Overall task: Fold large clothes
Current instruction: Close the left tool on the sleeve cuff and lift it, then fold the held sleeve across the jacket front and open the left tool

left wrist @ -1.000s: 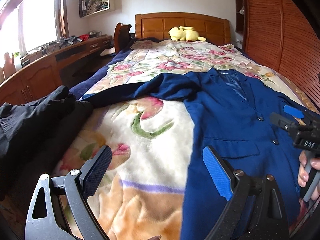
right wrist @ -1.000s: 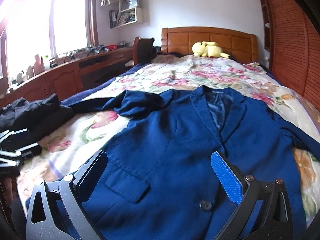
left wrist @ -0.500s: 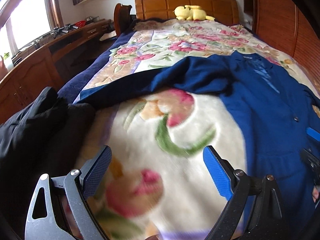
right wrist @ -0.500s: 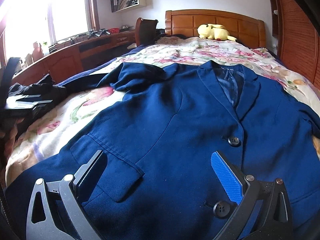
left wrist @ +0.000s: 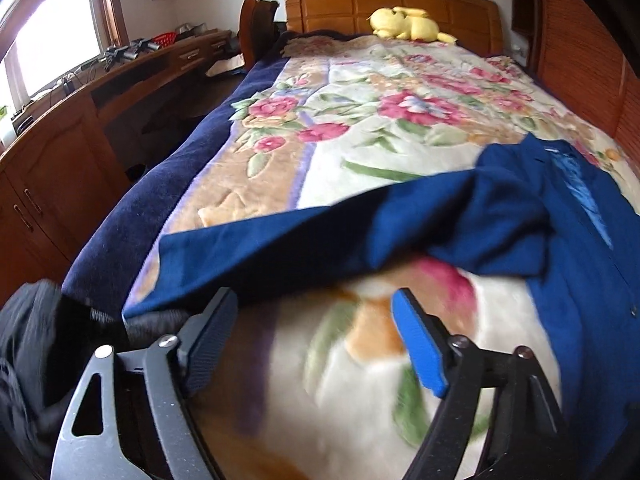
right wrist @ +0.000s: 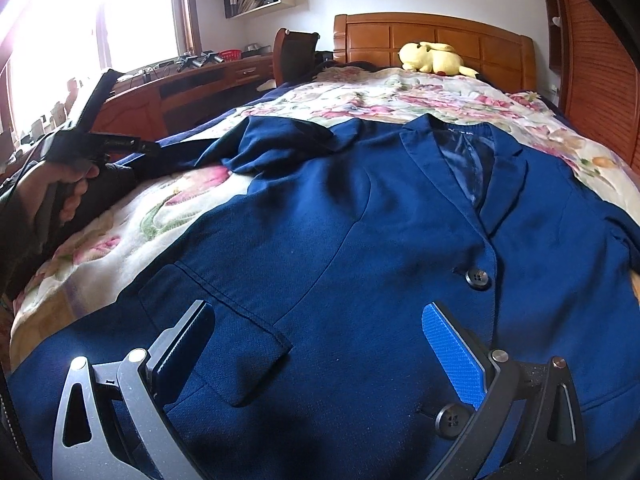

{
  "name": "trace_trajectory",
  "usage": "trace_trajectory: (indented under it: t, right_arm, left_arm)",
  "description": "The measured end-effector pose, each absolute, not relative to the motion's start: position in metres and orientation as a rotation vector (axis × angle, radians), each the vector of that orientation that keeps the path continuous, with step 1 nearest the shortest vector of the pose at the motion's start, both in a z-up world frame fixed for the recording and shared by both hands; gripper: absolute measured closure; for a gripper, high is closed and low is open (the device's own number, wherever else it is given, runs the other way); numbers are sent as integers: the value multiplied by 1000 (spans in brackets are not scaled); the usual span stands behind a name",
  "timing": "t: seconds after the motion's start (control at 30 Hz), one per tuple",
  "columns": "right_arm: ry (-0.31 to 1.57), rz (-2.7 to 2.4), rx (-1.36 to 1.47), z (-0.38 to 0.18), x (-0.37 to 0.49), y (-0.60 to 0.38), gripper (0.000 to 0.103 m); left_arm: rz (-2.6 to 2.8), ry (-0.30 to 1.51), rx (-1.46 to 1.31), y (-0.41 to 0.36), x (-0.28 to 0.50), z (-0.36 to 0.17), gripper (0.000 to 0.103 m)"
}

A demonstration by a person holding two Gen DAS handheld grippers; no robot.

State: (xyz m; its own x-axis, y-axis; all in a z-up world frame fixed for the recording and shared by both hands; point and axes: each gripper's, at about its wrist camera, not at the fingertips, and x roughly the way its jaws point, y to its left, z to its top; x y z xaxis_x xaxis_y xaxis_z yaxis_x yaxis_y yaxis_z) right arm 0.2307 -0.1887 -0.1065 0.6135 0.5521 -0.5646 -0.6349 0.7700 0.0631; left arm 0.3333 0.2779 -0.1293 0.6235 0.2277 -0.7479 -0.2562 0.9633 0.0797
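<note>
On the floral blanket (left wrist: 400,152), left gripper (left wrist: 316,320), jaws closing (nothing between), nears the blazer sleeve (left wrist: 280,248); next, pinch its cuff.

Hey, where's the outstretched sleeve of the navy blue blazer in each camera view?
Left wrist view: the blazer's outstretched sleeve crosses the middle, cuff at lower left, just beyond the tongs.
Right wrist view: the sleeve lies upper left of centre, running toward the person's left hand.
Shared landmark: the yellow plush toy at the wooden headboard.
</note>
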Motion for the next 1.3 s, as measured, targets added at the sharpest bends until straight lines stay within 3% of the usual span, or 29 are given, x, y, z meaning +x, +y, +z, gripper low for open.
trace_trajectory:
  t: [0.37, 0.47, 0.57, 0.63, 0.7, 0.87, 1.3]
  right_arm:
    - [610, 692, -138, -108, 231, -189, 0]
    - [607, 684, -134, -109, 231, -188, 0]
    - [607, 684, -133, -109, 231, -188, 0]
    - [607, 683, -134, -109, 231, -188, 0]
    - [606, 684, -135, -109, 231, -188, 0]
    - [605, 682, -134, -109, 231, -188, 0]
    - [609, 688, -81, -97, 230, -212, 0]
  left_arm:
    - [357, 968, 6, 319, 383, -150, 34]
    - [362, 1010, 21, 323, 393, -160, 44]
    - [354, 1037, 37, 325, 398, -165, 66]
    - [339, 1052, 41, 325, 399, -165, 90]
    - [328, 1053, 42, 321, 398, -162, 98]
    - [306, 1004, 86, 293, 392, -135, 100]
    - [92, 822, 181, 129, 378, 0, 100]
